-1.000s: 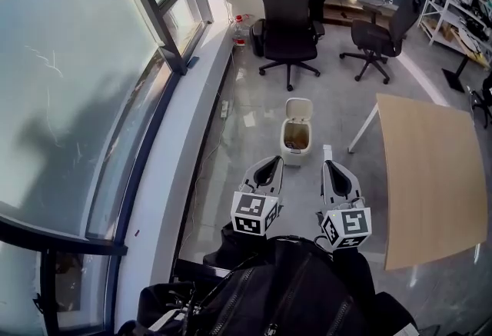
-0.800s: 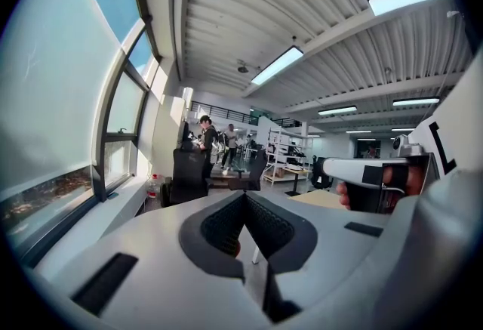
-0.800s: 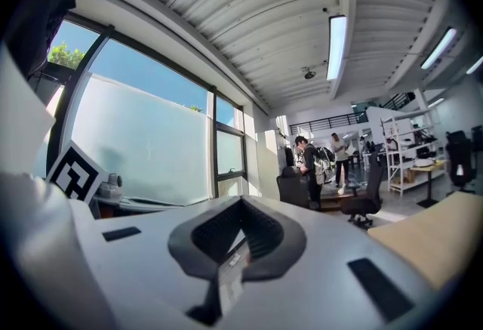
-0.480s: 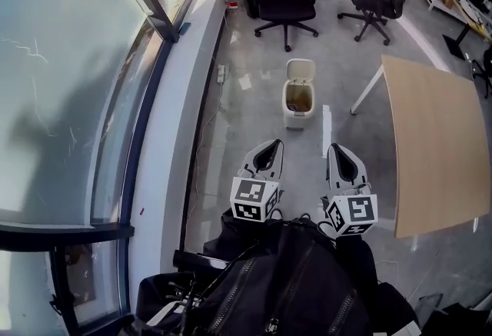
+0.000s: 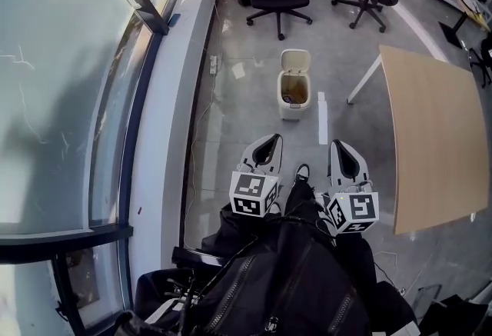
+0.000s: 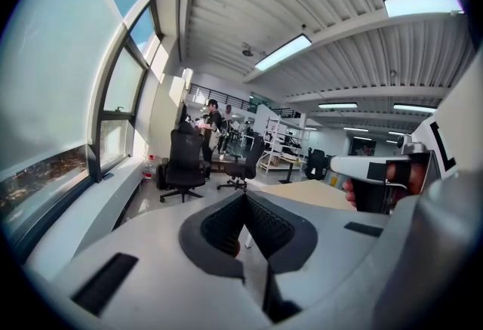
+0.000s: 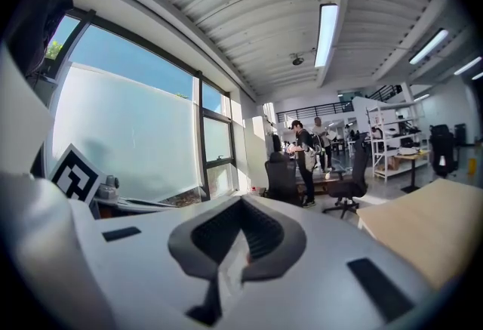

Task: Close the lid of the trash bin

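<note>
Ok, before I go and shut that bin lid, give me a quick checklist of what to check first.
1. Lid shut: not ok; the lid stands upright at the far edge of the trash bin.
2. Bin within reach: not ok; the left tool and right tool are held well short of it.
3. Left tool free: ok; jaws together, nothing between them.
4. Right tool free: ok; jaws together, nothing between them.
5. Rubbish below the rim: cannot tell; too small to see.
6. Table out of the way: ok; it stands off to the bin's right.
</note>
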`<action>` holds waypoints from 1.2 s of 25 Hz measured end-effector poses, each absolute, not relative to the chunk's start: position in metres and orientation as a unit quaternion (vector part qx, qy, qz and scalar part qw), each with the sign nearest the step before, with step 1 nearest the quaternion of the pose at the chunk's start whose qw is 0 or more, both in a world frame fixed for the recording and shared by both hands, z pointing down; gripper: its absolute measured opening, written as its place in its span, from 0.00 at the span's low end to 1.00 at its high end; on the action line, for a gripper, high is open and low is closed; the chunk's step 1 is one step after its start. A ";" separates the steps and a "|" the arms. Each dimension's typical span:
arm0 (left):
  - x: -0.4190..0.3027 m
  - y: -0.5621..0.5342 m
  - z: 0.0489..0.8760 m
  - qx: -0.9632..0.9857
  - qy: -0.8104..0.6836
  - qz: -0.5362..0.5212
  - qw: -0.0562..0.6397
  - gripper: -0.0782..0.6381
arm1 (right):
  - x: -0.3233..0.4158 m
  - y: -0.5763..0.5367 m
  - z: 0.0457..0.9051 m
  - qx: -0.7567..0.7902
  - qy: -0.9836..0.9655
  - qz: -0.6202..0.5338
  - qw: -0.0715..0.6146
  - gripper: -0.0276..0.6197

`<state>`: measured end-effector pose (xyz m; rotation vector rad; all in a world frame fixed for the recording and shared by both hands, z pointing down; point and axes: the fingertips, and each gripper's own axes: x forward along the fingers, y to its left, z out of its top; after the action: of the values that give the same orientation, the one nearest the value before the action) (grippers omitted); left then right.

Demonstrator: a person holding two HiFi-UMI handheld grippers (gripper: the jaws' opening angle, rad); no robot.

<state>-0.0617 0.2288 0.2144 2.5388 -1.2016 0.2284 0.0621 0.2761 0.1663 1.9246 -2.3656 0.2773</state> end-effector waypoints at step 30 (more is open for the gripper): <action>0.068 0.024 0.231 0.875 -0.444 0.131 0.144 0.11 | 0.174 0.062 0.196 0.577 -0.806 0.129 0.033 0.05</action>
<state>0.0683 0.0241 0.2312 2.5210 -1.2792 0.3776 0.1736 0.0616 0.1957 1.7750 -2.4809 0.3963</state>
